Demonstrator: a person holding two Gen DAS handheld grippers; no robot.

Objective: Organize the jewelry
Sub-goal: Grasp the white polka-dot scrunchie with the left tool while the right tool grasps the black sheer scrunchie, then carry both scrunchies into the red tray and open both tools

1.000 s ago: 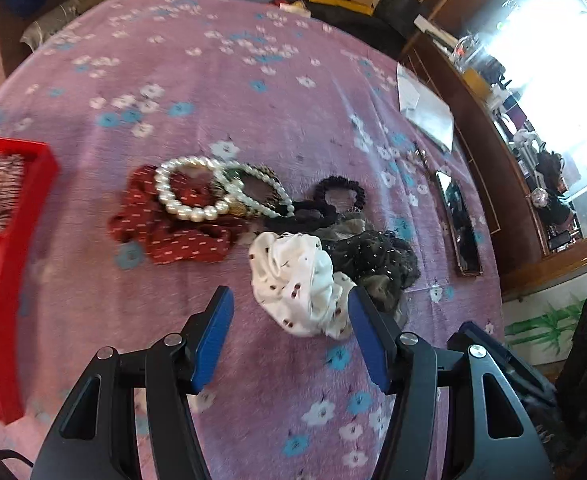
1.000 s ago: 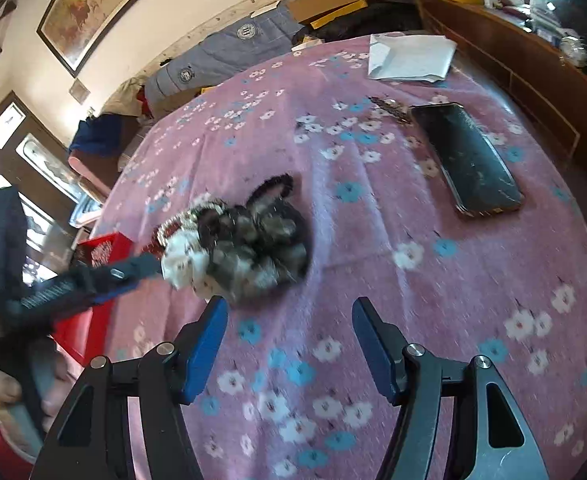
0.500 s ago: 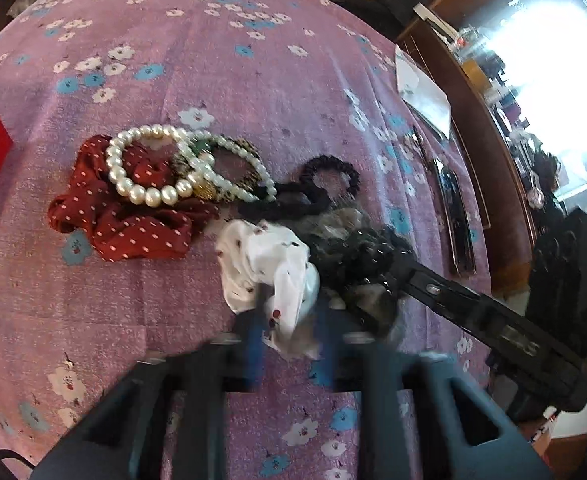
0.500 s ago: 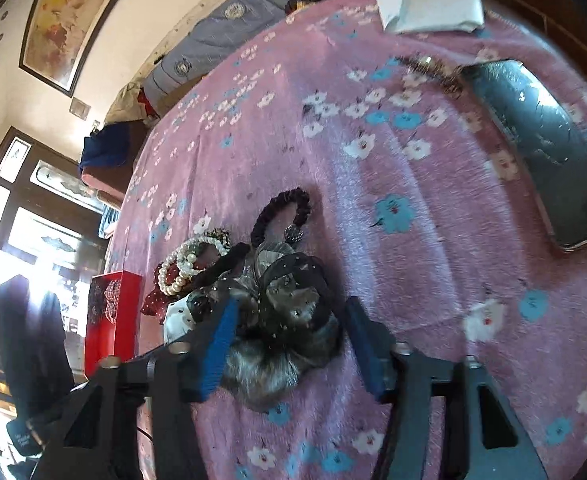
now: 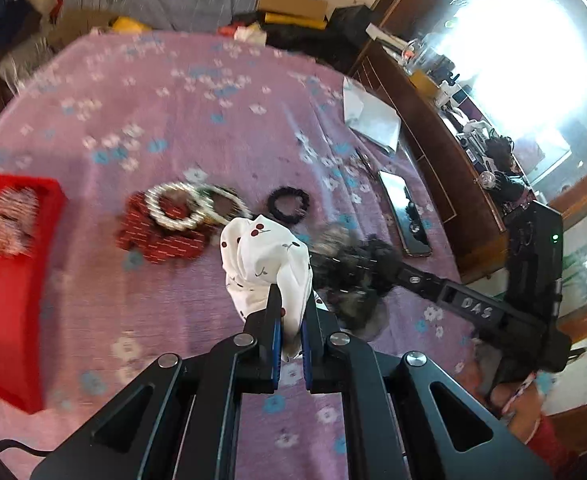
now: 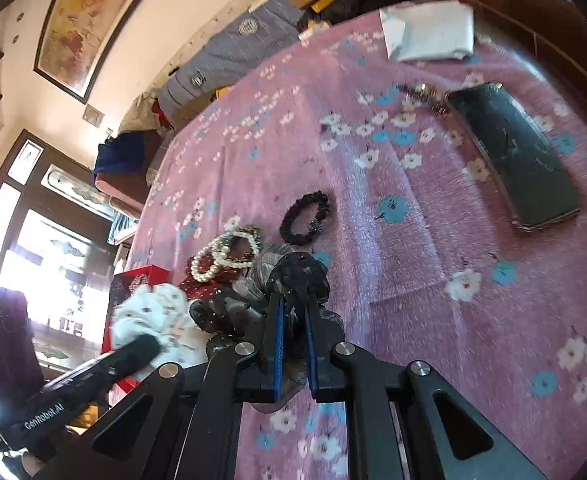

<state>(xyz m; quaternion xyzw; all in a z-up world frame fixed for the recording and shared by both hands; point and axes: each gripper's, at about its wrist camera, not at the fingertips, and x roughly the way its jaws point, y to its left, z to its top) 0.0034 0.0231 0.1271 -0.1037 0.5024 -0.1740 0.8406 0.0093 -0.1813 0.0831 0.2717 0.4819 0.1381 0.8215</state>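
Your left gripper (image 5: 291,320) clamps the white cherry-print scrunchie (image 5: 263,264), your right gripper (image 6: 293,320) the dark mesh scrunchie (image 6: 297,276) beside it, with pearl bracelets (image 5: 173,208), red scrunchie (image 5: 153,236), black hair tie (image 5: 288,204), phone (image 5: 403,212) and red box (image 5: 33,272) around on the floral cloth (image 5: 173,120).

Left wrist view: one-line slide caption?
Left tool shut on the white cherry-print scrunchie, lifted over the purple floral cloth.

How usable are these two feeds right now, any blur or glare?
Left wrist view: motion blur smears the red box and pearls; the window is blown out. The white scrunchie stays sharp. Right wrist view: sharper, mild edge blur, glare at the lower-left window.
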